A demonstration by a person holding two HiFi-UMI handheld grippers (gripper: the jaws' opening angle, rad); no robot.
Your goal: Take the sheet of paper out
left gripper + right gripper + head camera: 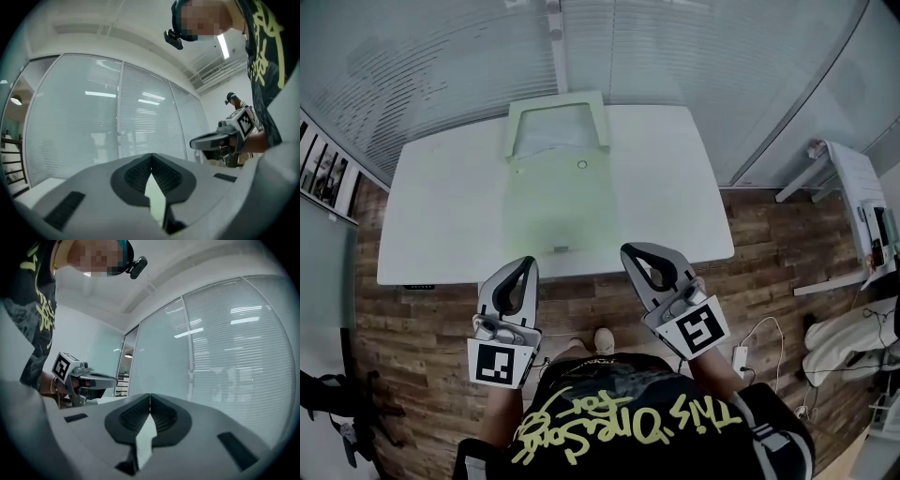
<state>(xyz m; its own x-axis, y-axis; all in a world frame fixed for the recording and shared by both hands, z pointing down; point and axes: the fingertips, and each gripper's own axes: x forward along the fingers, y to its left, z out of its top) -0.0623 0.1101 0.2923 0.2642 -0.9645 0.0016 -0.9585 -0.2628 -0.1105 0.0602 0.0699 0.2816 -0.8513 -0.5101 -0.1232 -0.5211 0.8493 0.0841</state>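
Grey plastic left gripper point(528, 263): jaws pressed together at the tips, nothing between the pads. Right gripper point(629, 251): same, jaws closed, empty. Both held side by side just short of the near edge of the table point(431, 216), over wooden floor point(412, 323), touching neither table nor folder. Marker cubes face up toward the head camera, close to the person's black shirt with yellow lettering.

Pale green folder point(551, 206) flat at table centre, well apart from both grippers, long side running near to far. Flap open at the far end, reaching the far table edge. Sheet of paper point(551, 141): whitish, inside the folder's open far mouth; cannot tell how much sticks out. Round snap point(582, 165) on the folder, right of its middle.

Bare white table top open left and right of the folder; only a narrow strip between the folder and the near edge. Far edge close to the glass partition with blinds point(441, 56). Right of the table a floor gap, then a white stand point(853, 178). Power strip point(740, 357) with cable on the floor, near right. Shelf rack point(323, 173) at the left.
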